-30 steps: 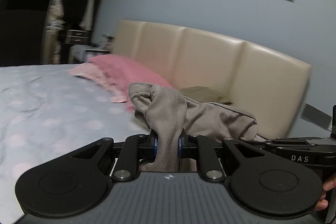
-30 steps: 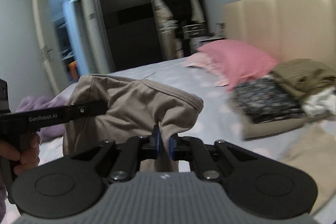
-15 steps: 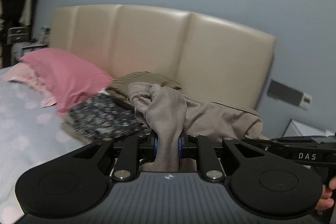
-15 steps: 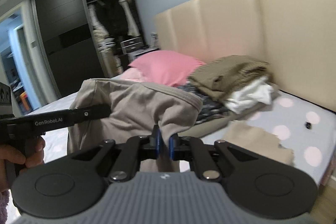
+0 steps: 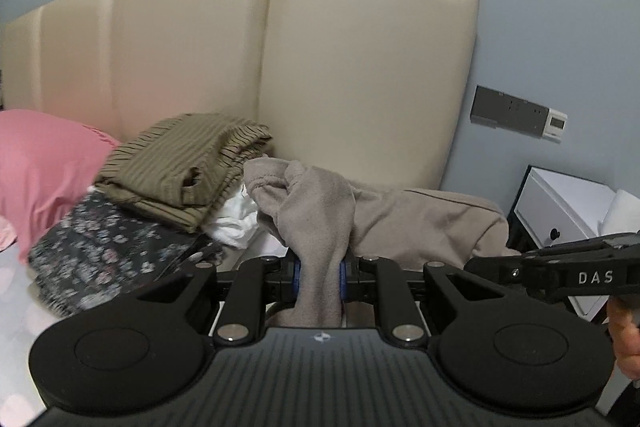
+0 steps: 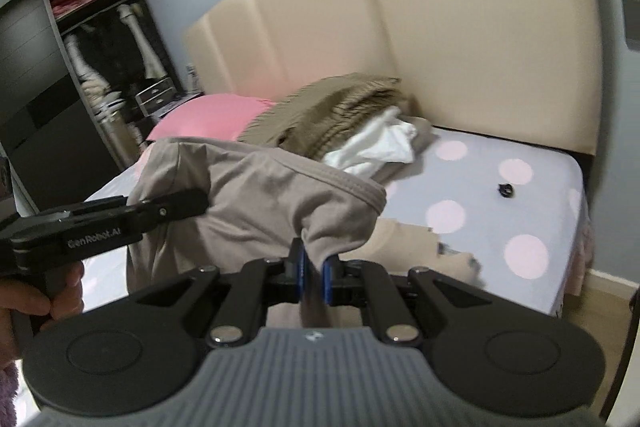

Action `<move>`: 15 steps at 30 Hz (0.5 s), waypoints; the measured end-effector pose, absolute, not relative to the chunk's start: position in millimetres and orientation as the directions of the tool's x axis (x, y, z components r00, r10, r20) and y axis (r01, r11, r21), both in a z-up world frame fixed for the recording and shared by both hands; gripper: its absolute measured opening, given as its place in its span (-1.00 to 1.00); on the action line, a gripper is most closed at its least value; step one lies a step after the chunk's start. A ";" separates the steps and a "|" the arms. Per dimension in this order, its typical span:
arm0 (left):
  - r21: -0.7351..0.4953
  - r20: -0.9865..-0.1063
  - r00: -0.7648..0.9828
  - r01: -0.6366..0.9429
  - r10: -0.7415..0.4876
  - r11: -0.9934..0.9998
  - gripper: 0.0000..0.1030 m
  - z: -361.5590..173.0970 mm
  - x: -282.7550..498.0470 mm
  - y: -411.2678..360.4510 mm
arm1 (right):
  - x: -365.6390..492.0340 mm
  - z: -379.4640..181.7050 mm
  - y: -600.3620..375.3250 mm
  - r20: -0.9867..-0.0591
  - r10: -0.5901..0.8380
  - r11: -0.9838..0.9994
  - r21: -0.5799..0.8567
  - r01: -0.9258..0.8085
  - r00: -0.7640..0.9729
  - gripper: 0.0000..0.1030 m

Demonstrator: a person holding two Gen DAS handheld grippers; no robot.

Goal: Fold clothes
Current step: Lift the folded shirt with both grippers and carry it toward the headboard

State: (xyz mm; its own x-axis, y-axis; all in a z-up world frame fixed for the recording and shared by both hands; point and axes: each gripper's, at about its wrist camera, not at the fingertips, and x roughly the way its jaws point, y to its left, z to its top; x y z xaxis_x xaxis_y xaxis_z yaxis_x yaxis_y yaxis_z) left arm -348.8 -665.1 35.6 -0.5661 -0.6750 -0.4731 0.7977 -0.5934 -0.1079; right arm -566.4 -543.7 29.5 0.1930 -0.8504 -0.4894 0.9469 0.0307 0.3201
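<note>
A taupe fleece garment (image 5: 320,219) hangs in the air between both grippers. My left gripper (image 5: 319,277) is shut on a bunched fold of it, and the cloth drapes rightward toward the other gripper's arm (image 5: 560,267). In the right wrist view, my right gripper (image 6: 314,277) is shut on the hemmed edge of the same taupe garment (image 6: 260,195); the left gripper's arm (image 6: 104,219) reaches in from the left, held by a hand (image 6: 24,303). Below lies the dotted bedsheet (image 6: 480,195).
A pile of folded clothes sits by the cream headboard (image 5: 352,67): an olive striped piece (image 5: 188,167), a white one (image 5: 236,219), a dark floral one (image 5: 104,247). A pink pillow (image 5: 36,163) is at the left. A tan garment (image 6: 408,243) lies flat on the bed; a white nightstand (image 5: 568,211) stands at right.
Both grippers swung rightward with the taupe garment, from facing the wardrobe and mid-bed toward the headboard corner. The folded pile is now closer, and the nightstand has come into sight.
</note>
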 end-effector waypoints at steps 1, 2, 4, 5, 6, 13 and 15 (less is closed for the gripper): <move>-0.110 -0.482 -0.568 0.794 -0.667 -0.597 -0.72 32.9 -354.0 -673.0 | -570.2 27.8 -549.8 -0.498 -0.848 0.015 0.320 0.947 0.181 -0.81; -0.114 -0.490 -0.570 0.792 -0.660 -0.600 -0.72 30.4 -358.3 -679.8 | -574.1 26.1 -555.8 -0.506 -0.846 -0.001 0.319 0.948 0.170 -0.81; -0.110 -0.504 -0.571 0.786 -0.647 -0.608 -0.72 23.8 -368.7 -693.8 | -577.8 19.9 -568.6 -0.523 -0.841 -0.025 0.299 0.954 0.142 -0.81; -0.105 -0.515 -0.568 0.785 -0.642 -0.611 -0.72 19.8 -373.2 -700.5 | -579.2 15.5 -575.3 -0.531 -0.838 -0.037 0.285 0.958 0.125 -0.81; -0.099 -0.527 -0.563 0.785 -0.637 -0.611 -0.72 15.4 -377.1 -706.9 | -580.6 10.3 -581.8 -0.539 -0.834 -0.046 0.277 0.960 0.116 -0.81; -0.105 -0.586 -0.542 0.788 -0.603 -0.606 -0.71 -14.3 -396.2 -742.5 | -586.6 -25.2 -617.2 -0.581 -0.812 -0.101 0.239 0.966 0.059 -0.81; -0.118 -0.590 -0.542 0.791 -0.598 -0.600 -0.71 -22.3 -398.0 -750.2 | -588.1 -31.8 -624.4 -0.588 -0.807 -0.110 0.230 0.967 0.048 -0.81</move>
State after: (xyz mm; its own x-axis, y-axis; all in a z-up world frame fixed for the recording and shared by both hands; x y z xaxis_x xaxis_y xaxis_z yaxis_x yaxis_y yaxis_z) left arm -398.0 -750.2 -22.3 -0.5425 -0.5985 -0.5896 0.7910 -0.6003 -0.1184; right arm -588.1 -624.4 -31.8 0.0478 -0.8073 -0.5883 0.9669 -0.1105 0.2301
